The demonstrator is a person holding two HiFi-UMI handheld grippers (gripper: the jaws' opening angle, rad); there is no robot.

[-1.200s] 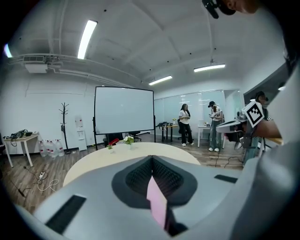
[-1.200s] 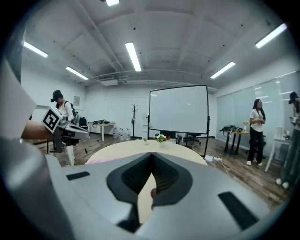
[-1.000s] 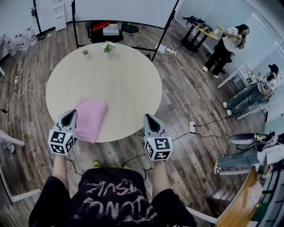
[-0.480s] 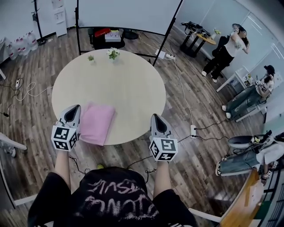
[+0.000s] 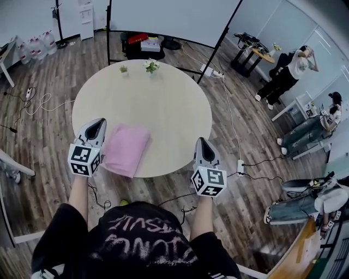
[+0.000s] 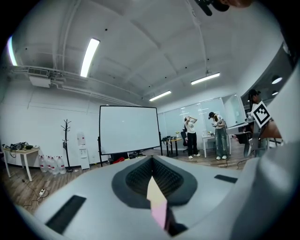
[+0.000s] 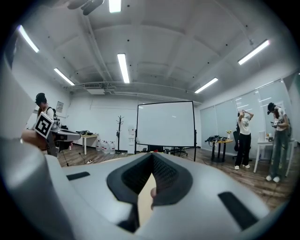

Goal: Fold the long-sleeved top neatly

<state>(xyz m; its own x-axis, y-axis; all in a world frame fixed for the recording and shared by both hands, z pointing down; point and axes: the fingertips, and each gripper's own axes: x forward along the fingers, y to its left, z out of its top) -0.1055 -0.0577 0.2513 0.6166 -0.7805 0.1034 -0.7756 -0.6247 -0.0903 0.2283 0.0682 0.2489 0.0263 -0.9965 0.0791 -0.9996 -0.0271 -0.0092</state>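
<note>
The pink long-sleeved top point(image 5: 126, 148) lies folded into a flat rectangle on the round beige table point(image 5: 158, 109), near its front left edge. My left gripper point(image 5: 98, 124) hovers just left of the top, shut and holding nothing. My right gripper point(image 5: 203, 143) hangs at the table's front right rim, well apart from the top, also shut and holding nothing. In the left gripper view the jaws of the left gripper point(image 6: 152, 163) meet at their tips, with a sliver of the pink top point(image 6: 159, 212) showing below them. In the right gripper view the right gripper point(image 7: 152, 160) is closed the same way.
Two small potted plants point(image 5: 151, 65) stand at the table's far edge. A projection screen on a black stand point(image 5: 174, 16) is behind the table. Cables and a power strip point(image 5: 240, 166) lie on the wooden floor. People point(image 5: 292, 68) stand and sit at the right.
Both grippers have risen a little, still closed and holding nothing. The head view has shifted slightly. The pink top lies as before.
</note>
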